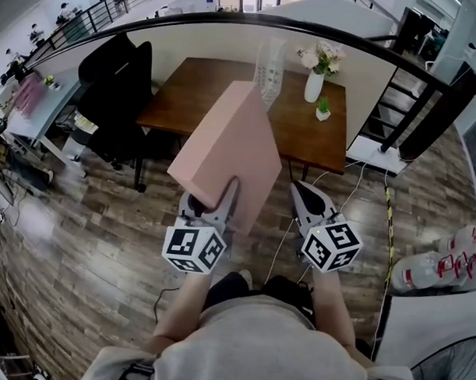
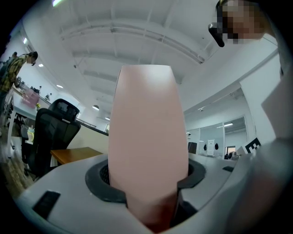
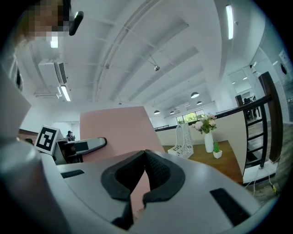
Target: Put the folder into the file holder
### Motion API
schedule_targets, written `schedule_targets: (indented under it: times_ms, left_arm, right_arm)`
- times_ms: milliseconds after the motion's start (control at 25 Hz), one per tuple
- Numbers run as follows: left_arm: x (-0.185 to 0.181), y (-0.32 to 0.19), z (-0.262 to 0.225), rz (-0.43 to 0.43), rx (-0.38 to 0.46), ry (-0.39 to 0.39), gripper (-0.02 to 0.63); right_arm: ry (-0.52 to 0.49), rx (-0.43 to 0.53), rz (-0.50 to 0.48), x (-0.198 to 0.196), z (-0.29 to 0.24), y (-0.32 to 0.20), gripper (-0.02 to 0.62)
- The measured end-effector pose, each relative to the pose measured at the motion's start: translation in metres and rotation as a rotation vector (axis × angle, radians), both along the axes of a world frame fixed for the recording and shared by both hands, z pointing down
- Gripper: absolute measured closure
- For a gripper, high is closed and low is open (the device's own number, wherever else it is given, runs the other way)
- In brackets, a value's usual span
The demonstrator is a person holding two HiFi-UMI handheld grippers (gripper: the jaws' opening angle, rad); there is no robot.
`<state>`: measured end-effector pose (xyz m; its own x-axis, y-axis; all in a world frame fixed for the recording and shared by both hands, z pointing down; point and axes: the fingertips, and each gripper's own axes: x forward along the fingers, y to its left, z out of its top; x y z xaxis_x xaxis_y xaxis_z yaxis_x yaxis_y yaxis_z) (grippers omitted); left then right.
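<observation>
The carry is in hand: the flat, pale pink rectangular folder (image 1: 233,146) is held up in the air at the middle of the head view, tilted with its top leaning towards the upper right, well short of the brown wooden table (image 1: 186,106) behind it. The left gripper (image 1: 215,205) pinches the folder's lower edge, its dark pads pressed on both faces, as the left gripper view shows the pink sheet filling the gap between the jaws. The right gripper (image 1: 308,202) hangs beside it at lower right, its jaws pressed together at the tips with nothing between them. The white wire-mesh file holder (image 1: 269,68) stands upright on the table in the upper centre of the frame, left of a white vase of pink flowers (image 1: 315,80) and a small potted green plant (image 1: 323,110). The insertion is not yet begun. Next, I judge, the folder must be brought forward over the table, turned upright, its lower edge lined up with the holder's open top, then lowered in.
</observation>
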<state>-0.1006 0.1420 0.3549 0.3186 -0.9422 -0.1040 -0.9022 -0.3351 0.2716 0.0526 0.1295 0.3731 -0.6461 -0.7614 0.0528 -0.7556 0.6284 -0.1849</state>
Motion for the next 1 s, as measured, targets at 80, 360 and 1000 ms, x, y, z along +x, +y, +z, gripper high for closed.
schedule_targets:
  times_ms: [80, 360, 1000]
  left_arm:
    - [-0.007, -0.01, 0.004, 0.01, -0.009, 0.004, 0.314]
    - [-0.019, -0.034, 0.016, 0.035, -0.049, 0.027, 0.314]
    - [-0.06, -0.148, -0.004, -0.056, 0.01, -0.038, 0.314]
  right_arm:
    - [0.006, -0.005, 0.018, -0.004, 0.002, -0.006, 0.586]
    - [0.023, -0.041, 0.012, -0.021, 0.013, -0.036, 0.586]
    - [-0.024, -0.052, -0.025, -0.047, 0.02, -0.158, 0.586]
